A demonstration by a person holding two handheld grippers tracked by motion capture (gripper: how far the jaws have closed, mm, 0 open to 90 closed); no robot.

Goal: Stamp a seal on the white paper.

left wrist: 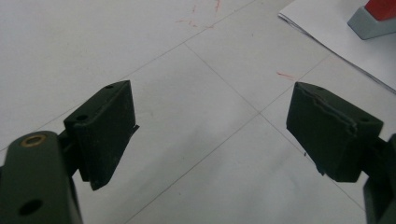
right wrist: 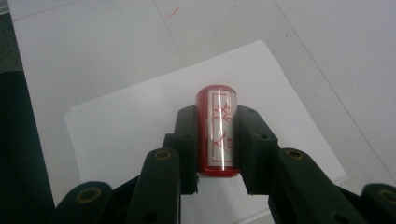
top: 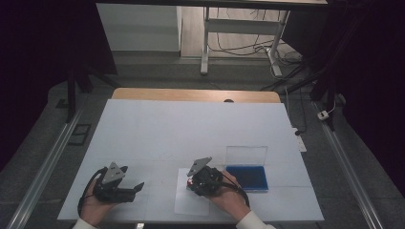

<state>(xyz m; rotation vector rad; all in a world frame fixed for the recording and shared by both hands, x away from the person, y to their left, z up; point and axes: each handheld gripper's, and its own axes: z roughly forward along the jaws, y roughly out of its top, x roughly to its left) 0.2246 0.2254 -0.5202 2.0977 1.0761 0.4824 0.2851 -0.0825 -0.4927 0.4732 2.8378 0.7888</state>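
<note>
The right gripper point(right wrist: 217, 140) is clamped on a red stamp point(right wrist: 217, 133) and holds it over the sheet of paper point(right wrist: 140, 121), which lies at the table's point(top: 191, 124) six o'clock edge; whether the stamp touches the sheet cannot be told. No print shows on the paper, so the stamping seems yet to be done. The left gripper point(left wrist: 210, 135) rests with jaws wide apart at nine o'clock of the paper, and the ink pad point(top: 247, 177) lies open at its three o'clock.
</note>
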